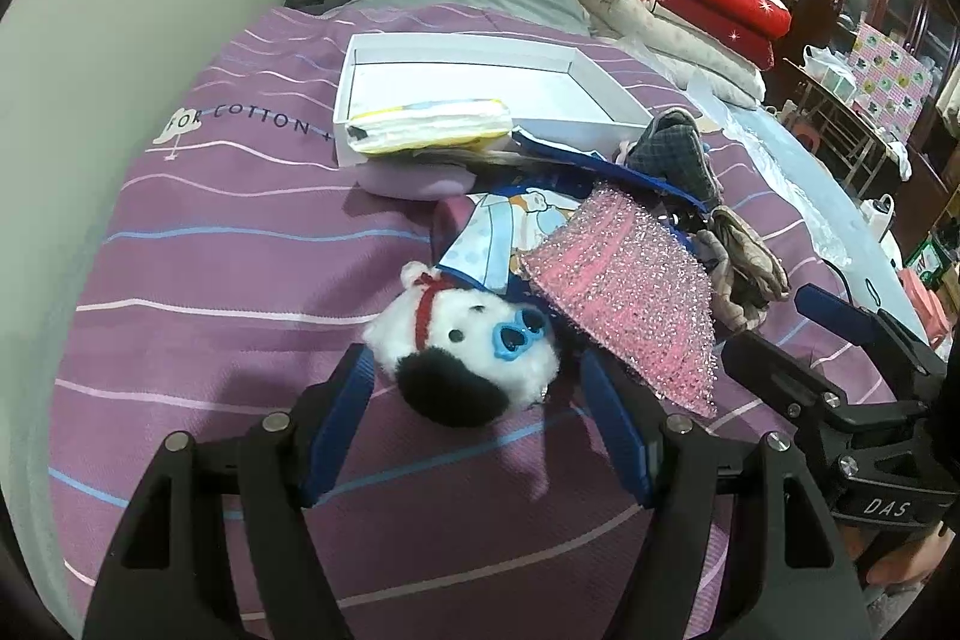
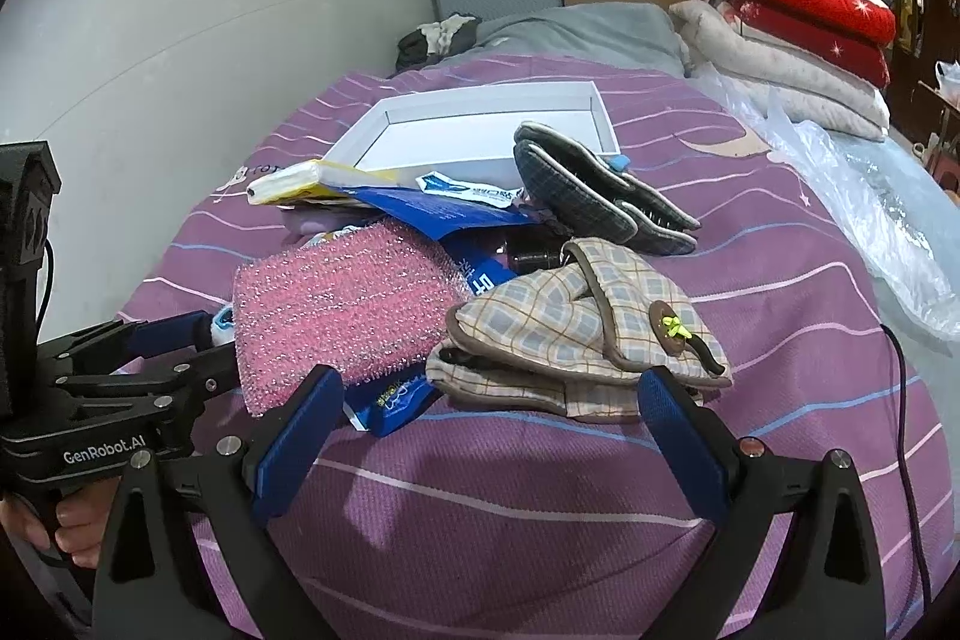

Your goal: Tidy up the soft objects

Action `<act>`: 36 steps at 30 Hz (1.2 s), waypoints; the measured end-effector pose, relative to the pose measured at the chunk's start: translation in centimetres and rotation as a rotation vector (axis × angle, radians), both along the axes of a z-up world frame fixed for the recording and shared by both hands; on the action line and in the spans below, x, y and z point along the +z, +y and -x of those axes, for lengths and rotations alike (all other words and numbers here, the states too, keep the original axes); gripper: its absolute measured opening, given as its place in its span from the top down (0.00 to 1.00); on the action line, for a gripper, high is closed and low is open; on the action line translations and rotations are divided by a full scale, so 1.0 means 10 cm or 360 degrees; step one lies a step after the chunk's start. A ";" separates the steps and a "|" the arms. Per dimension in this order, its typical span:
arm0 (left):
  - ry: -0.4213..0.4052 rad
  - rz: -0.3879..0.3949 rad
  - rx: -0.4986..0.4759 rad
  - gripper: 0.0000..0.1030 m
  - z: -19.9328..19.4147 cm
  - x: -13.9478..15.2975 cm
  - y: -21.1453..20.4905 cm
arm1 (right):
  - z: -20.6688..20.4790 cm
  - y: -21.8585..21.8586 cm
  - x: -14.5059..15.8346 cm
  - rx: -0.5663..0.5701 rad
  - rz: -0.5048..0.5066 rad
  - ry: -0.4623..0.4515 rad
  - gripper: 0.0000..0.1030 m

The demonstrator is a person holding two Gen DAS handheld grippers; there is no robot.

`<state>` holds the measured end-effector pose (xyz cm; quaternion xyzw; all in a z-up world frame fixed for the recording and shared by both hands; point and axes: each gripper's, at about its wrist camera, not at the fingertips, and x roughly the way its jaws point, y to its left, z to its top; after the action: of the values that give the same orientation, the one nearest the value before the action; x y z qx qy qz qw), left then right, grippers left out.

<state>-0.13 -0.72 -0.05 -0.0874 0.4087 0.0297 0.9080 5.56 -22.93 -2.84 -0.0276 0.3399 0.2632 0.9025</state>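
The left tongs [image 1: 474, 400] are spread open around one plush dog head [image 1: 462, 352], a blue finger at each side, with contact not discernible. The right tongs [image 2: 492, 400] are held wide open and empty just before one pair of beige plaid slippers [image 2: 576, 340]. One pink sparkly cloth [image 2: 342, 304] is seen beside them, one pair of dark checked slippers [image 2: 588, 196] behind, all heaped mid-bed on the purple striped bedspread [image 1: 240, 250]. One white tray [image 1: 480, 88] lies toward the head of the bed, with one tissue pack [image 1: 432, 130] resting on its near rim.
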 end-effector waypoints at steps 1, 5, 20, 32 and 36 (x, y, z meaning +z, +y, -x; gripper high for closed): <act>-0.0003 -0.0002 -0.0003 0.30 0.00 0.00 -0.01 | 0.00 0.00 0.00 0.0000 0.0003 -0.0008 0.03; 0.0016 -0.0047 -0.0004 0.30 0.00 0.00 -0.03 | 0.01 0.00 0.01 -0.0003 0.0004 -0.0021 0.03; 0.0026 -0.0016 -0.0009 0.30 -0.02 -0.02 -0.01 | 0.02 0.02 0.01 0.0004 0.0003 -0.0025 0.03; -0.0007 -0.0004 -0.0020 0.30 -0.01 -0.02 -0.01 | 0.02 0.02 0.00 0.0004 0.0002 -0.0023 0.03; -0.0013 -0.0002 -0.0014 0.30 -0.01 -0.01 -0.01 | 0.03 0.02 0.00 0.0004 0.0001 -0.0021 0.03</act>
<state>-0.05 -0.80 -0.16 -0.0853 0.4054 0.0257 0.9098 5.27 -22.69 -2.88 -0.0301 0.3338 0.2641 0.9044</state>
